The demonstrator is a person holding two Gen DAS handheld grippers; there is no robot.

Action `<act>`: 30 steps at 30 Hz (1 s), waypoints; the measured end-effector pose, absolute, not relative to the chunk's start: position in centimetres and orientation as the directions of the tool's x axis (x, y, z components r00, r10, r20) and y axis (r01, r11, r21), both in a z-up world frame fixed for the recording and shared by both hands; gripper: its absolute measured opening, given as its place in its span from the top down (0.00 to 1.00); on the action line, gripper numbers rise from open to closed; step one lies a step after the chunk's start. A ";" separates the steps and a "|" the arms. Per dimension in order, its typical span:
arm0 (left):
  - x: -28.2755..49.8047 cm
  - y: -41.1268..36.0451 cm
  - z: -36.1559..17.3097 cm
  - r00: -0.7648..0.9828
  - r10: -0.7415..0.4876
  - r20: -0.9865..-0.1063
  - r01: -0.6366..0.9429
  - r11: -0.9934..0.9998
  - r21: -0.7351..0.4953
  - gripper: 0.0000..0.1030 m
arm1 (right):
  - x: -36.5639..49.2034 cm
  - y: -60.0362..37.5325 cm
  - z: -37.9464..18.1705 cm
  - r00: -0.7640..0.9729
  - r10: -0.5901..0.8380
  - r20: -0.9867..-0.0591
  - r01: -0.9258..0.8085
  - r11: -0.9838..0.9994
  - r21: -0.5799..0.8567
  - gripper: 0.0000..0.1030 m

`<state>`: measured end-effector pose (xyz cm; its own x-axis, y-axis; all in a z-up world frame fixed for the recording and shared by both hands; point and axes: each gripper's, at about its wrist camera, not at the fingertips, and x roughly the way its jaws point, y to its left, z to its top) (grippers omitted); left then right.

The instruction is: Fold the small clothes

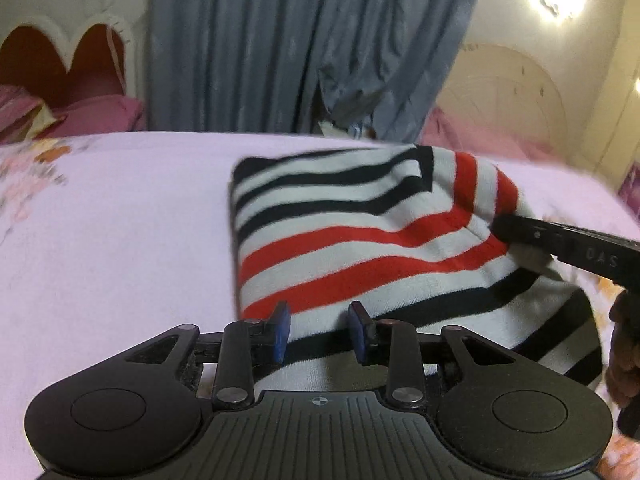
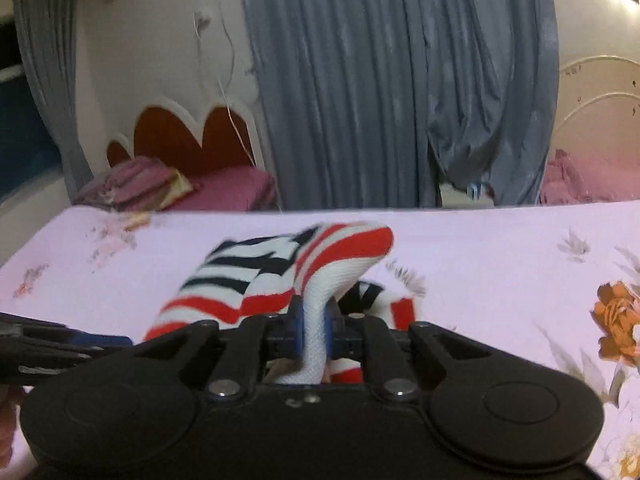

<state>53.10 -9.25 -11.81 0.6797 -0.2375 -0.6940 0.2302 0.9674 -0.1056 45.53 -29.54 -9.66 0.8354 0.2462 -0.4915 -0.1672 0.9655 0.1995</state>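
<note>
— Grippers first: how do they sit?

— Left gripper (image 1: pixel 322 332) is low at 6 o'clock in its own view, its blue pads (image 1: pixel 281 332) spread apart with the near hem of the striped garment (image 1: pixel 360 248) lying between them; nothing is pinched there. Right gripper (image 2: pixel 313 334) is clenched on a white fold of that same garment (image 2: pixel 280 280), the cloth squeezed between its pads and rising out of them toward 12 o'clock.

— Can either tool be seen from the other camera?

— Yes. From the left wrist, the right gripper's black body (image 1: pixel 568 244) comes in at 3 o'clock, touching the raised corner of the cloth, with the person's hand (image 1: pixel 624 344) behind it. From the right wrist, the left one shows at 9 o'clock (image 2: pixel 48 340), low and blurred.

— What lies around?

— A pink bedsheet (image 1: pixel 112 240) with flower prints carries everything. Beyond its far edge hangs a grey-blue curtain (image 1: pixel 280 40); at 10 o'clock stands a red scalloped headboard (image 1: pixel 52 64) with pink bedding.

— And the garment's lie?

— It sits on the sheet, red, black and white stripes, folded. In the left view its long axis runs from 5 toward 11 o'clock, the 3 o'clock corner lifted and draped over.
</note>
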 end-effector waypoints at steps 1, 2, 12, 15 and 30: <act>53.5 -10.3 -12.4 0.657 -0.220 -0.721 0.250 0.966 -0.067 0.70 | 46.3 -29.9 -10.9 0.816 0.229 -0.531 -0.146 0.970 0.195 0.91; 53.5 -11.4 -12.6 0.659 -0.205 -0.723 0.282 0.959 -0.015 0.70 | 47.8 -30.2 -13.0 0.762 0.194 -0.617 -0.099 0.978 0.185 0.90; 52.8 -11.9 -11.1 0.649 -0.210 -0.731 0.317 0.949 0.009 0.70 | 46.5 -30.9 -12.3 0.774 0.142 -0.617 -0.003 0.975 0.221 0.77; 50.6 -10.6 -9.7 0.669 -0.245 -0.702 0.308 0.951 -0.038 0.70 | 44.9 -30.1 -10.1 0.784 0.168 -0.598 -0.046 0.976 0.215 0.78; 46.9 -9.3 -12.2 0.641 -0.257 -0.723 0.278 0.956 -0.093 0.70 | 39.9 -27.0 -11.1 0.673 0.191 -0.715 -0.091 0.980 0.176 0.60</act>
